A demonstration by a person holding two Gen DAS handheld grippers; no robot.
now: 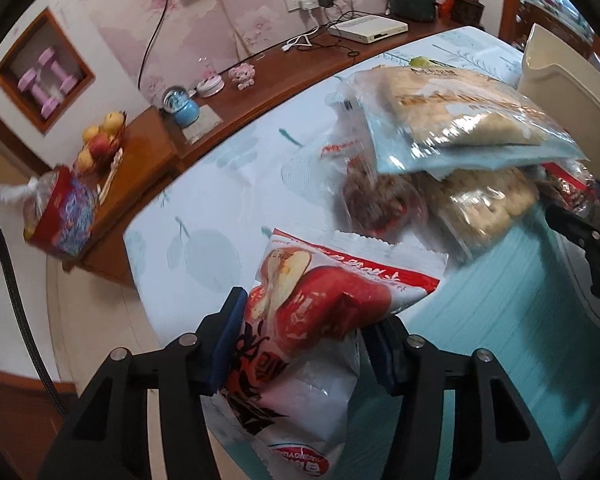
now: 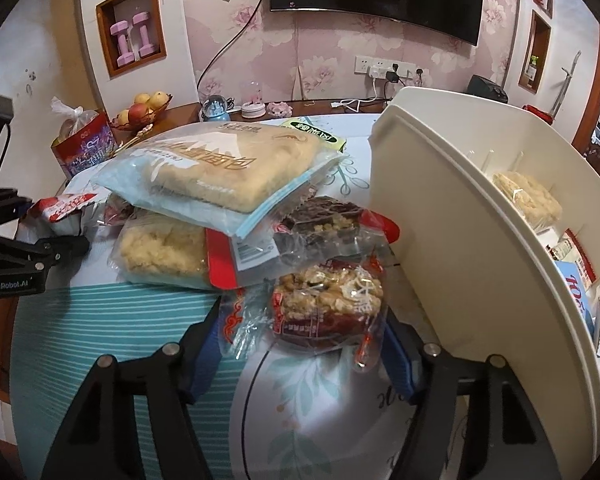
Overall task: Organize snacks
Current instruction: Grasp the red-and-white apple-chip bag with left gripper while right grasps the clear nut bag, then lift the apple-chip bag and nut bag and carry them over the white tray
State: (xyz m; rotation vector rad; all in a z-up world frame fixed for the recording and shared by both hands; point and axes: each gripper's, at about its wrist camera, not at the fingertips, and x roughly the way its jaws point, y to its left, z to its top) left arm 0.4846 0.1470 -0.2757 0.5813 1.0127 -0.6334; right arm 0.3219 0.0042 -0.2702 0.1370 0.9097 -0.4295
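My left gripper (image 1: 300, 340) is shut on a red-and-white apple-print snack bag (image 1: 324, 300), held above the table; it also shows at the left of the right wrist view (image 2: 60, 210). My right gripper (image 2: 304, 344) is wide, its jaws on either side of a clear packet of nut-topped cake (image 2: 328, 304) that lies on the table; I cannot tell if they touch it. A pile of snacks sits behind: a blue-edged bag of pale biscuits (image 2: 228, 168) on top, a crumbly packet (image 2: 164, 252) and a dark cake packet (image 2: 320, 220) under it.
A cream organiser bin (image 2: 460, 240) stands at the right, with snacks inside (image 2: 528, 196). The table has a leaf-print cloth (image 1: 220, 200) and a striped teal mat (image 2: 100, 320). A wooden sideboard (image 1: 260, 76) with a fruit bowl (image 1: 100, 140) lies beyond.
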